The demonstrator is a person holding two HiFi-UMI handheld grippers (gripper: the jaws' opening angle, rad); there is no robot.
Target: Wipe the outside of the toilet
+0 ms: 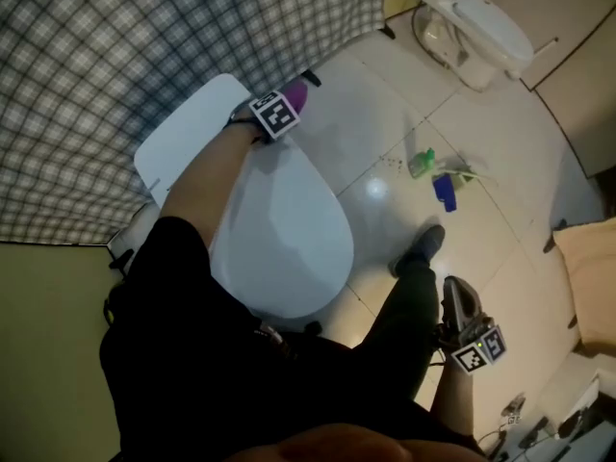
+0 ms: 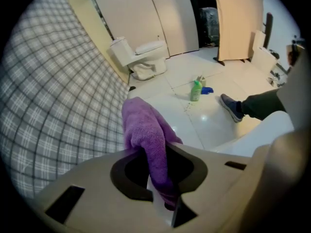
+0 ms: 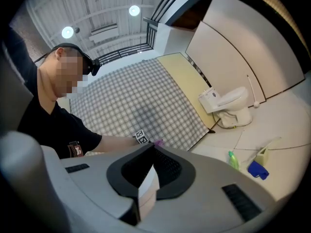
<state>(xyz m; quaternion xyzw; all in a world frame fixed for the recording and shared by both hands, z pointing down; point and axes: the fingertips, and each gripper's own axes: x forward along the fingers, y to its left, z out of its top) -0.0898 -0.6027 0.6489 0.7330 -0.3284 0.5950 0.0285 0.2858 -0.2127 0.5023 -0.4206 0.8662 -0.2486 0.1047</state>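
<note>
Our left claw (image 2: pixel 163 198) pinches just a fold of the purple cloth (image 2: pixel 146 130) over the toilet (image 1: pixel 289 239) below us, so we judge hard rubbing could tug it loose; our right claw (image 3: pixel 143 193) hangs clenched, empty.

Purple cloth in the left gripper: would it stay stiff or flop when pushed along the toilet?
Probably floppy: the purple cloth bunches and folds over where the left gripper pinches it in its jaws. Its fuzzy pile looks soft and light, so it should likely mould to the toilet.
</note>
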